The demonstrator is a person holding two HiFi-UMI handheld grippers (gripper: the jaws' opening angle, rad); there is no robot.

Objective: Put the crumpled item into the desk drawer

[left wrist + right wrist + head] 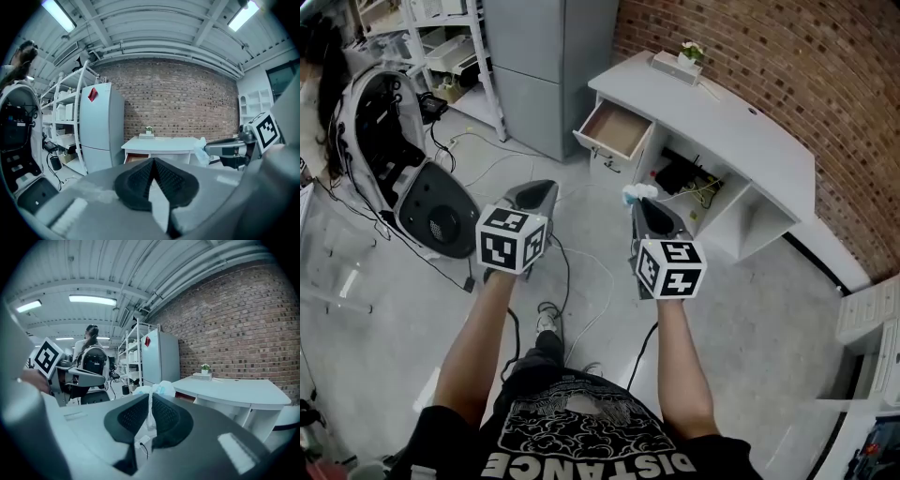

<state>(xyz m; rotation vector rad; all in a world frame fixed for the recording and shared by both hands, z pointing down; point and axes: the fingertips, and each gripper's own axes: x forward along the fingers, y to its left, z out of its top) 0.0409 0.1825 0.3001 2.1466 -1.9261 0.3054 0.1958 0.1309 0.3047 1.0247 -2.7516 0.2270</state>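
Observation:
My right gripper is shut on a crumpled white and pale-blue item, which sticks out past its jaw tips. In the left gripper view that item shows at the right gripper's tip. My left gripper is shut, its jaws meeting with nothing between them. Both hang above the floor, short of the white desk. The desk drawer at its left end stands pulled open, with a brown bottom and nothing visible inside.
A small plant in a white box sits on the desk's far end. Cables and dark gear fill the desk's open bay. A grey cabinet, shelving, a black-and-white machine and floor cables lie to the left.

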